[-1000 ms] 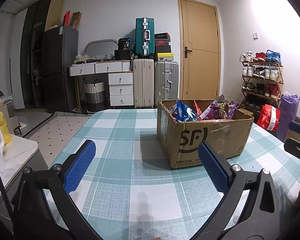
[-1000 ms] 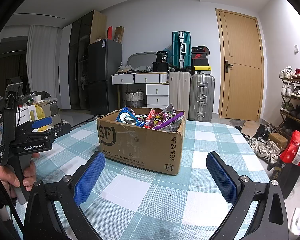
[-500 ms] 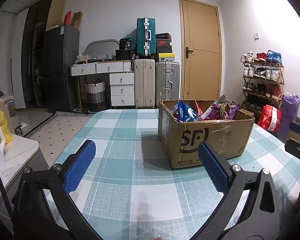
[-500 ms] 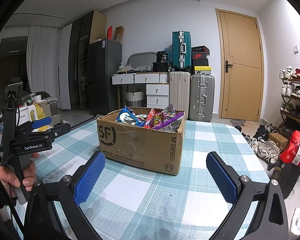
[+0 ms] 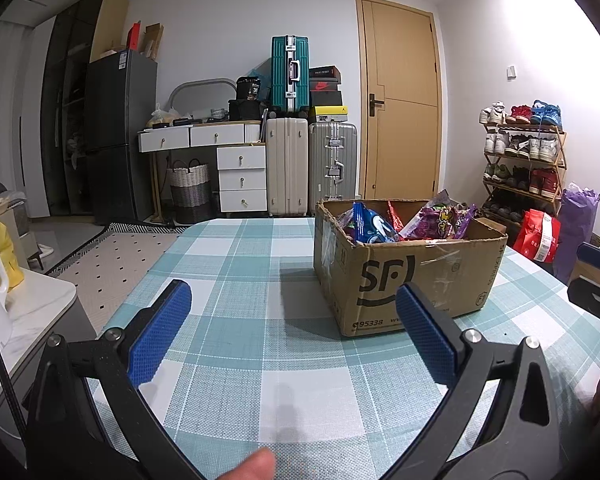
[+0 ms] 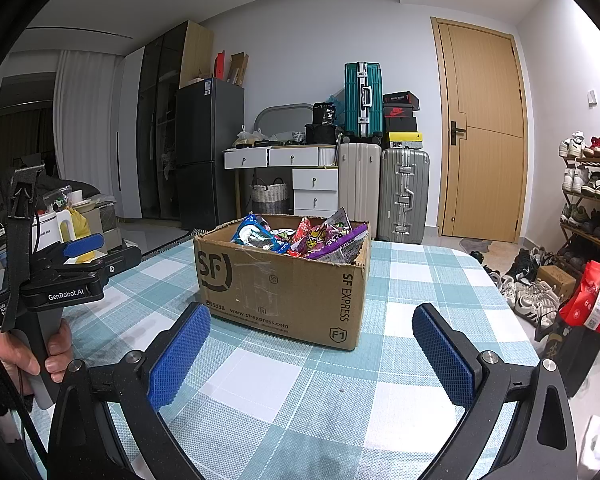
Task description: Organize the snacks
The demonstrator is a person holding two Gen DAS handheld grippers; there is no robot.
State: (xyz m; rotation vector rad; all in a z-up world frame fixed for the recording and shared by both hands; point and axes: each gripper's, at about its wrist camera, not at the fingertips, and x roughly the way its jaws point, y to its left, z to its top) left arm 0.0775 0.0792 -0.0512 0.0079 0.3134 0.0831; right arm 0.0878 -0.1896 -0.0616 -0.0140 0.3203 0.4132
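Note:
A brown cardboard box (image 5: 412, 276) (image 6: 284, 280) printed "SF" stands on the checked table, filled with snack packets: a blue packet (image 5: 366, 226) (image 6: 256, 236) and purple packets (image 5: 444, 218) (image 6: 336, 240) stick up above its rim. My left gripper (image 5: 292, 312) hovers open over the cloth, short of the box and to its left, with nothing between its blue pads. My right gripper (image 6: 310, 330) is open too, empty, just in front of the box. In the right wrist view the left gripper (image 6: 96, 252) appears at the left, held by a hand (image 6: 28, 354).
The table (image 5: 236, 280) wears a teal and white checked cloth. Beyond it stand suitcases (image 5: 288, 164), white drawers (image 5: 242, 178) and a dark fridge (image 5: 120, 132). A shoe rack (image 5: 524, 156) and red bag (image 5: 540, 236) sit right. A white side counter (image 5: 28, 312) is at left.
Almost nothing has moved. The left wrist view has drifted very slightly, and both grippers stay open and in place.

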